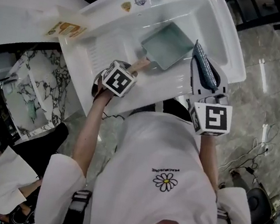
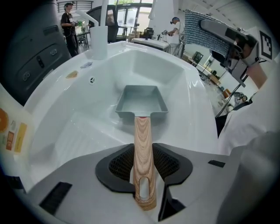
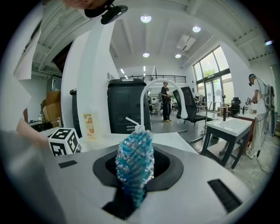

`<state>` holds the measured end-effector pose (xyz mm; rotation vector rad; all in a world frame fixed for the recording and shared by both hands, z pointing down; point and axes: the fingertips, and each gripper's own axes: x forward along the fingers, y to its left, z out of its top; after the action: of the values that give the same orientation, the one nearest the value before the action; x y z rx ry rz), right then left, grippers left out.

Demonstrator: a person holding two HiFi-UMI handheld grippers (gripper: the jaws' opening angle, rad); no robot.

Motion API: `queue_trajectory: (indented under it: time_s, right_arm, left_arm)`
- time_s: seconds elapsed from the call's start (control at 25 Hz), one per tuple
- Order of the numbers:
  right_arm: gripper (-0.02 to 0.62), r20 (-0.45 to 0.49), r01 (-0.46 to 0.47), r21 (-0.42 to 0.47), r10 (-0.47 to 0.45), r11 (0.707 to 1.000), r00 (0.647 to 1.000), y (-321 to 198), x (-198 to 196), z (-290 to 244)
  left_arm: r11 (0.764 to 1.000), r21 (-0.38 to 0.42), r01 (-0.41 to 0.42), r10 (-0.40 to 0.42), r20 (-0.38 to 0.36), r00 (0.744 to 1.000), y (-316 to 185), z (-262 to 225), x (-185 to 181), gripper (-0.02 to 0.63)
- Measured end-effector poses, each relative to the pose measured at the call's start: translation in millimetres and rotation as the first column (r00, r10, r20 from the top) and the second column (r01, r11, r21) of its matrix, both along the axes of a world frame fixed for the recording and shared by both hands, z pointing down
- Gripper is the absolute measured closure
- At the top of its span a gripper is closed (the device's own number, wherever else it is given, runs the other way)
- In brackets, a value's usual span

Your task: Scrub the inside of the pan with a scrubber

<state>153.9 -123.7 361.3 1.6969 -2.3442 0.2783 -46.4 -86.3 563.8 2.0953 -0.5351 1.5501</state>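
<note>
Pan (image 2: 142, 103) lies flat on the floor of the sink (image 2: 65, 131), about mid-basin, open side up. Its wooden handle (image 2: 143, 148) runs back toward the near edge, where the person stands.

It is a small, shallow, rectangular metal pan. I would judge it stiff and fairly light, so it may skate on the smooth white basin once scrubbing pushes on it. The handle is the obvious place to take it: straight, dry-looking wood with a hanging slot at the end, which grips better than the thin metal walls. A hold nearer the pan body would probably resist twisting best.

The left gripper (image 2: 143, 159) points steeply down over the near edge, with the handle running between its jaws. Both pads sit against the wood on either side, just ahead of the slot. The jaws stand only as far apart as the handle is wide, so it is pinching the handle, and the pan rests on the basin floor rather than being lifted.

The right gripper (image 3: 136, 175) is held in the air above the sink's right edge, pointing nearly level and well apart from the pan. Its jaws are clamped on a glittery blue scrubber (image 3: 134, 162), which stands out past the tips. It looks soft and squashable. The inside of the pan shows bare and is not yet touched.
</note>
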Motion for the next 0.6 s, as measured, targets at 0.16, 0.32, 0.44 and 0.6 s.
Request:
queue_trajectory:
  time_s: [0.16, 0.32, 0.44, 0.6]
  right_arm:
    - [0.532, -0.014, 0.065, -0.052, -0.066, 0.997, 0.998, -5, -9, 6]
    - [0.532, 0.011, 0.201, -0.195, -0.203, 0.960, 0.979, -23, -19, 24]
    - [0.532, 0.006, 0.295, -0.320, -0.310, 0.900, 0.951, -40, -29, 52]
    - [0.532, -0.014, 0.378, -0.483, -0.438, 0.790, 0.899, -61, -42, 97]
  left_arm:
    - [1.000, -0.002, -0.006, 0.006, 0.007, 1.000, 3, -2, 0, 0.466]
    - [1.000, 0.017, -0.002, 0.002, 0.005, 1.000, 5, -12, -3, 0.466]
    - [0.999, 0.037, -0.003, 0.003, 0.001, 1.000, 6, -23, -8, 0.466]
    - [0.999, 0.040, -0.010, 0.009, 0.018, 1.000, 10, -33, -15, 0.466]
